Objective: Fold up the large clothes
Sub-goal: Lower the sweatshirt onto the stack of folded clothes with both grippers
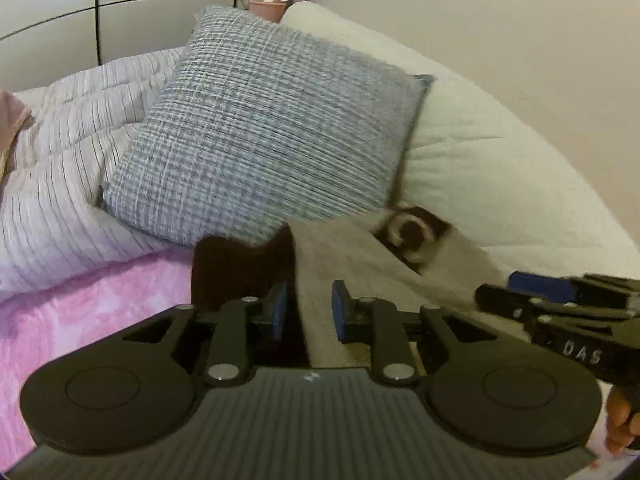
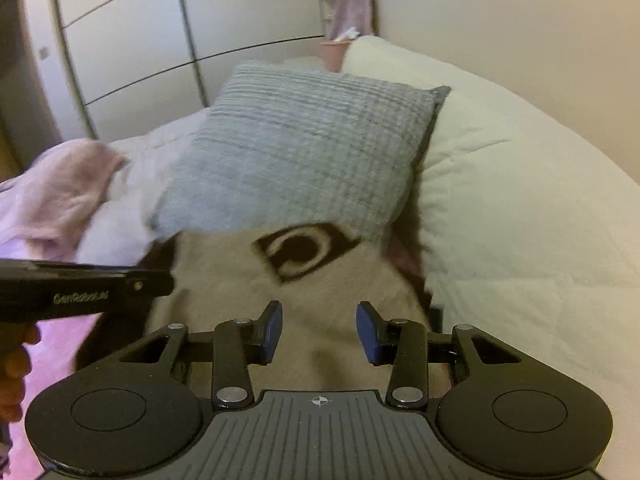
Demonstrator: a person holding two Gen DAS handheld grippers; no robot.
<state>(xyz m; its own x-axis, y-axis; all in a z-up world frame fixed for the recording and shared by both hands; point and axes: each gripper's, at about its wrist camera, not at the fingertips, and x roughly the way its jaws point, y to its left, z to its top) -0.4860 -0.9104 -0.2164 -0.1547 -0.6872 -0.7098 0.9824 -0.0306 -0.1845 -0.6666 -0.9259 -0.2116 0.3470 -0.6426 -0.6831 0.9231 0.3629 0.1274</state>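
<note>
A beige garment (image 1: 352, 264) with dark brown parts and a brown ring emblem (image 2: 298, 250) lies on the pink bed cover (image 1: 80, 320), its far end against the cushion. My left gripper (image 1: 309, 312) hovers low over it with its blue pads a little apart, straddling the line between brown and beige cloth. My right gripper (image 2: 320, 332) stands wide open above the beige middle with nothing pinched. Each gripper shows in the other's view: the right one (image 1: 496, 292) at the right edge, the left one (image 2: 168, 280) at the left edge. The frames are motion-blurred.
A grey-blue woven cushion (image 1: 264, 120) leans on a cream quilted pillow (image 1: 500, 160) just beyond the garment. A striped lilac duvet (image 1: 72, 152) and a pink cloth (image 2: 68, 184) lie to the left. White wardrobe doors (image 2: 132, 40) stand behind, and a hand (image 2: 16, 356) holds the left gripper.
</note>
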